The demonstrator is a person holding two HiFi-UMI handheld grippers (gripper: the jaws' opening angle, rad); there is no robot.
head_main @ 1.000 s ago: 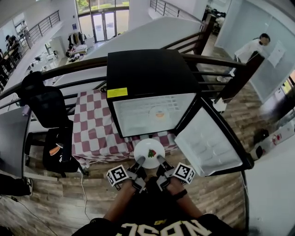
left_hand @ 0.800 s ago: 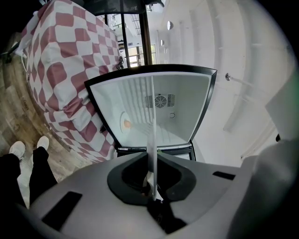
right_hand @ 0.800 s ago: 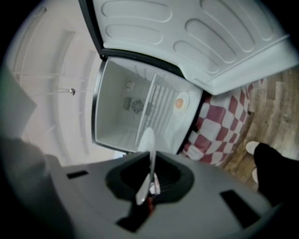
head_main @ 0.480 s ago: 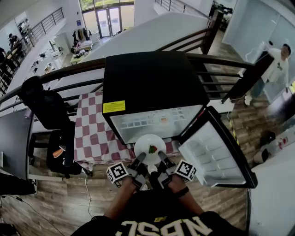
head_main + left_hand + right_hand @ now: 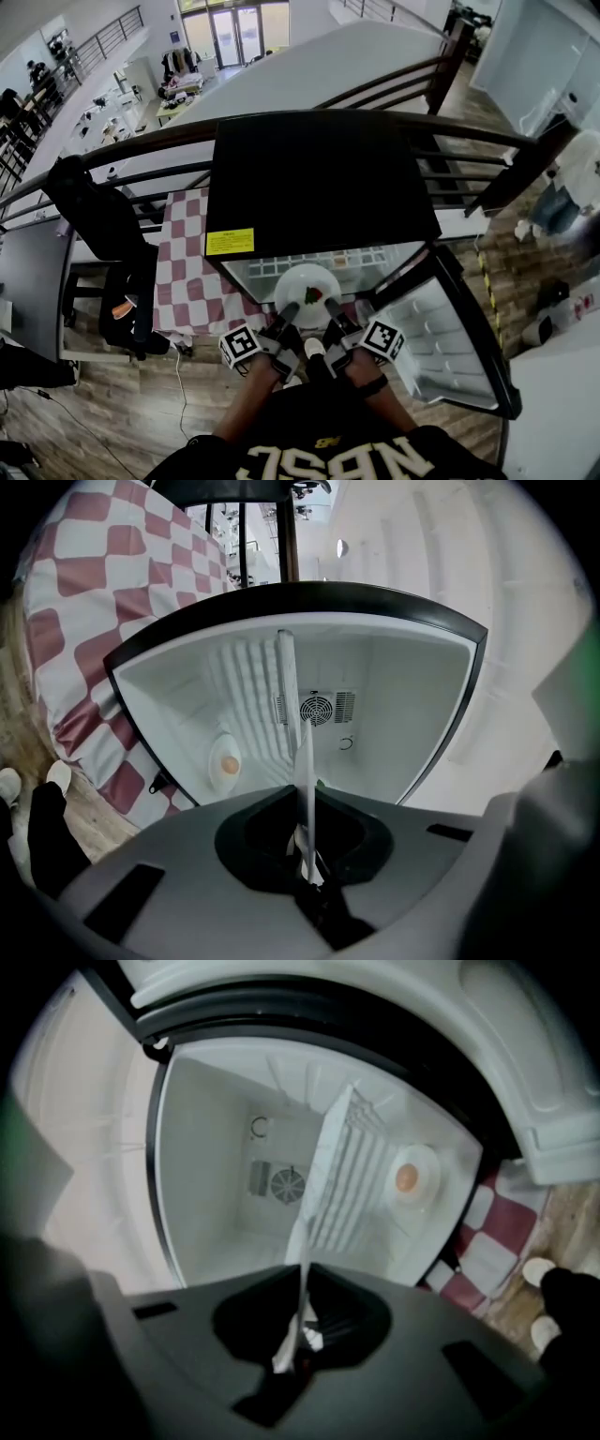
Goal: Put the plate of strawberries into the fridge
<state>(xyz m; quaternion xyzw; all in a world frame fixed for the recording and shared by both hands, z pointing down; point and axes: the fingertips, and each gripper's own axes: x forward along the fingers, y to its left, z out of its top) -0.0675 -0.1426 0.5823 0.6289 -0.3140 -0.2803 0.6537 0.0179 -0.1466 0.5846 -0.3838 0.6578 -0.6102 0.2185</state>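
Two tools carry the load. The left tool (image 5: 291,310) and the right tool (image 5: 330,307) are each clamped shut on the near rim of the plate (image 5: 307,286), side by side. Each gripper view shows the thin white rim pinched between the jaws. Strawberries (image 5: 312,296) sit near the plate's middle. The plate is held at the front edge of the fridge (image 5: 319,178), over the lit opening, and the door (image 5: 441,342) stands wide open to the right. Deeper in, a small dish (image 5: 225,759) with something orange on it rests on the ribbed shelf (image 5: 356,1180).

Assessment: pickup and approach appear complete, and insertion is only beginning. Remaining steps are to push the plate inside, set it down on the shelf clear of the small dish, release both grips and withdraw.
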